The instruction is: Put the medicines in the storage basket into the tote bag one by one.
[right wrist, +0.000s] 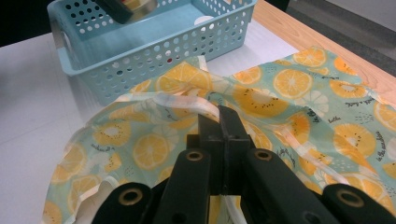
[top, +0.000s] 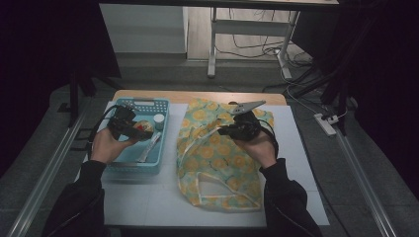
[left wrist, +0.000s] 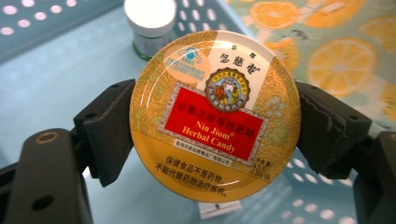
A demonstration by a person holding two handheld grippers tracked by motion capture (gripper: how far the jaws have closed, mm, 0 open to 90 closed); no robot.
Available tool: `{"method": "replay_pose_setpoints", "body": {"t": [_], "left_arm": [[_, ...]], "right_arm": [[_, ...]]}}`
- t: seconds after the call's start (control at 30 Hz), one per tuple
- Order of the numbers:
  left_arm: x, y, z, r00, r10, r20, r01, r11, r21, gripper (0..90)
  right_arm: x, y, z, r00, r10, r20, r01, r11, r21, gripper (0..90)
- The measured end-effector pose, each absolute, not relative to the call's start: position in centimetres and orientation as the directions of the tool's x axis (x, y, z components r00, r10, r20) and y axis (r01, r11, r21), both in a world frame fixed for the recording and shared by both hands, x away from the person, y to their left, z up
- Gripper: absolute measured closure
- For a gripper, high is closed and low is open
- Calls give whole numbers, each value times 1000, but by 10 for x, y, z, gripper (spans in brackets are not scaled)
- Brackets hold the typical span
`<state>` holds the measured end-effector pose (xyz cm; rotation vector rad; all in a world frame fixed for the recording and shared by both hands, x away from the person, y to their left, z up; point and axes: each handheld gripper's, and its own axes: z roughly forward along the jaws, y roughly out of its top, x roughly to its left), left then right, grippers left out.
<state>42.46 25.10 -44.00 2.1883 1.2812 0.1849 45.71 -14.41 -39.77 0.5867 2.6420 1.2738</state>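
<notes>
Clamped by its rim in the left hand-held gripper point(left wrist: 212, 140), a candy tin point(left wrist: 214, 114) hangs above the basket point(top: 148, 105); right hand-held gripper point(right wrist: 222, 121) pinches the bag's handle point(right wrist: 177, 100).

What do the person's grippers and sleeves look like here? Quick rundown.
Both grippers are black. The left gripper has blocky matte fingers on bolted links. The right gripper carries a grey three-cornered plate. A black cable trails from the left one. Both sleeves are dark.

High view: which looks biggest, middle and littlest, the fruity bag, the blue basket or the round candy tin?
1. fruity bag
2. blue basket
3. candy tin, littlest, pinched in the left gripper above the basket.
</notes>
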Motion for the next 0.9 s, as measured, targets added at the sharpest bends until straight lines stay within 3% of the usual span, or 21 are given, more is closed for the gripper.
{"method": "replay_pose_setpoints", "body": {"t": [0.9], "left_arm": [[383,199,-416,682,716,-150,639,-484,597,206]], "right_arm": [[460,-144,-401,-909,415,47,296,560,774,899]]}}
